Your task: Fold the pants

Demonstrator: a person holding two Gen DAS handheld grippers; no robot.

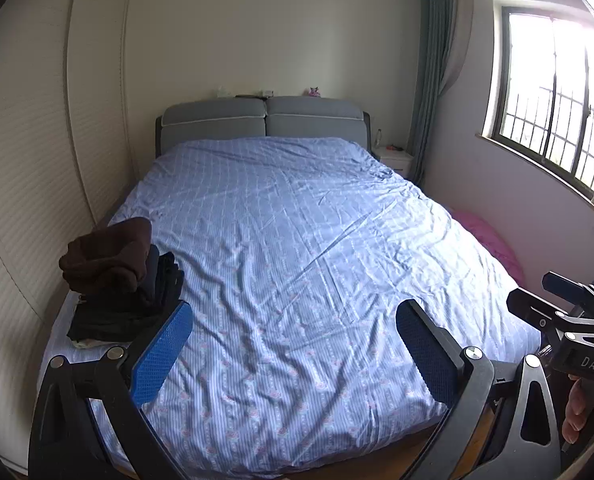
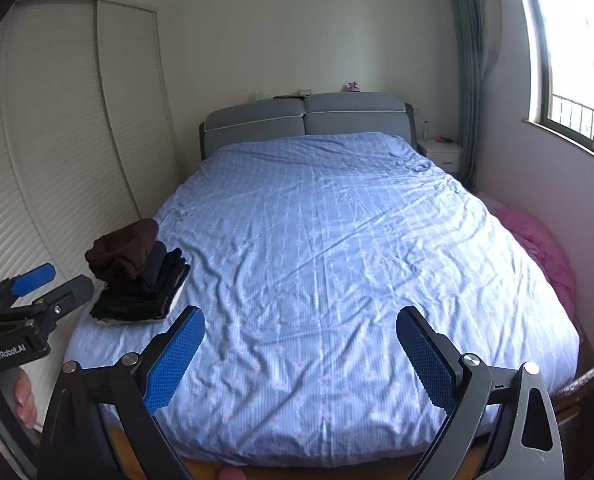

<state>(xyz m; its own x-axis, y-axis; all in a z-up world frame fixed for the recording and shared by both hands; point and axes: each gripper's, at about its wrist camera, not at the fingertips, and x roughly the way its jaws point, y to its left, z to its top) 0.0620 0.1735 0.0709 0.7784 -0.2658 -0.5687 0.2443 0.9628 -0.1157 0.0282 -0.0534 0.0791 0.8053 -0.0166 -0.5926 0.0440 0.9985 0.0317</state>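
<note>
Left wrist view: both tongs, left gripper (image 1: 293,344) and right gripper (image 2: 301,350), gape empty; grabbing carelessly could topple the pants pile (image 1: 125,276) at nine o'clock.

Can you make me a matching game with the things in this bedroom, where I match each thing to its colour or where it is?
Things:
1. brown garment
2. bedspread
3. headboard
4. pink bundle

Colour or place:
A. grey, at the far end of the bed
B. on the floor, between the bed and the window wall
C. light blue with a pattern, spread over the bed
D. on top of the pile of dark clothes, on the left side of the bed

Right pairs: 1-D, 2-C, 3-A, 4-B
</note>
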